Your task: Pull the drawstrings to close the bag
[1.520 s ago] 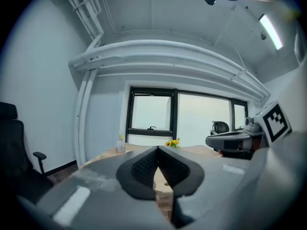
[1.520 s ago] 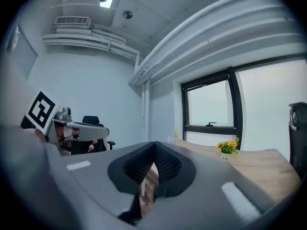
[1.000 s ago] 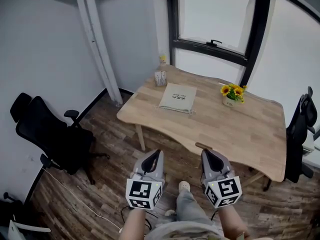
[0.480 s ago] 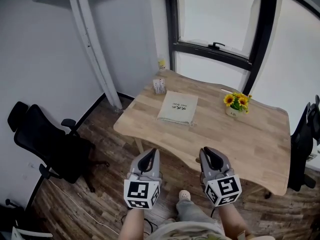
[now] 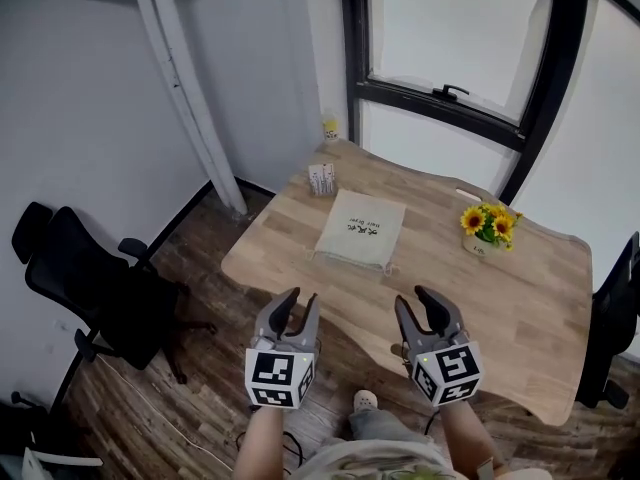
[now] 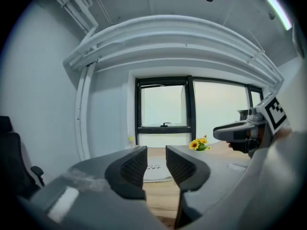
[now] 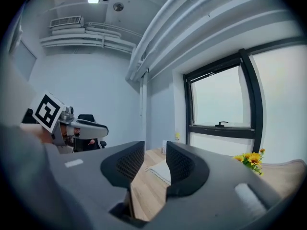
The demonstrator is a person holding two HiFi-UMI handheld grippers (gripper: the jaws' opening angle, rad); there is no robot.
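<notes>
Head view shows the bag (image 5: 362, 230) lying flat on the surface (image 5: 470, 278), well ahead of the left hand-held gripper (image 5: 293, 303) and right hand-held gripper (image 5: 415, 303), whose empty jaws have just been opening and stand apart, presumably readied to grasp it.

Small white-walled office, daylight coming in.
Black-framed window (image 5: 450, 28) upper right, pale wooden counter (image 5: 520, 298) centre right below it, dark plank floor (image 5: 190, 388) underneath, black office chair (image 5: 90, 288) at left, white pipe (image 5: 185, 88) slanting down the wall (image 5: 70, 118).
</notes>
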